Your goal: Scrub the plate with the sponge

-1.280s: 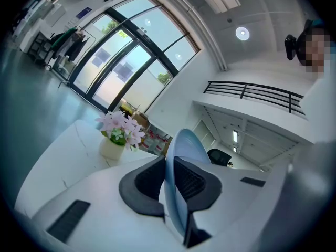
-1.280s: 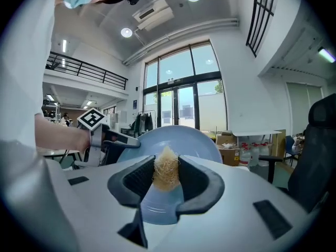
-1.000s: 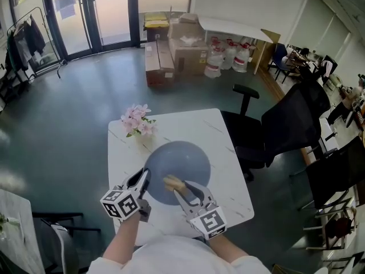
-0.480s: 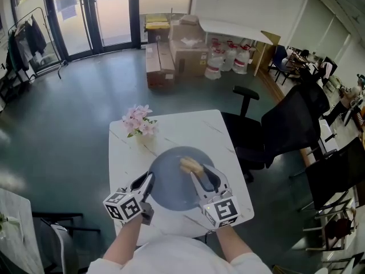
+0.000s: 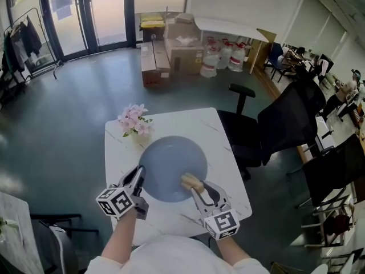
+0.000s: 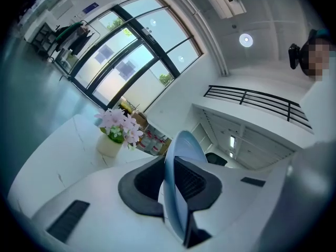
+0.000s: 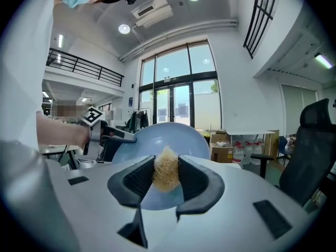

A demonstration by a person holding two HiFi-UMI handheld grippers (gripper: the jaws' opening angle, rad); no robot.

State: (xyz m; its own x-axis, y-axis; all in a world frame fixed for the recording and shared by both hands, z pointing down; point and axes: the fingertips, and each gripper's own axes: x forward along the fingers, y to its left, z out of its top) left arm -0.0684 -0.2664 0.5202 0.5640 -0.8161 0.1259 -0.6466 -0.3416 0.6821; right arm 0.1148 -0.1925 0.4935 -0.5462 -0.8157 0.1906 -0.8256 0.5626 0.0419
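**Plate pinched at rim, sponge at its near edge: handling notes**

Obs.: the left claw (image 5: 138, 176) is closed on the rim of the blue plate (image 5: 173, 164), at its near left side. In the left gripper view the rim runs edge-on between the jaws. The right claw (image 5: 198, 188) is clamped on the sponge (image 5: 191, 181), a pale fibrous wad at the plate's near right edge. Both are over the white bench (image 5: 225, 147); I cannot tell whether the plate touches it.

Judgement: the plate looks stiff, smooth, likely slippery and breakable. A single rim pinch could pivot under scrubbing, so moderate pressure seems wise. The sponge looks soft and light, and is best gripped deep between the pads.
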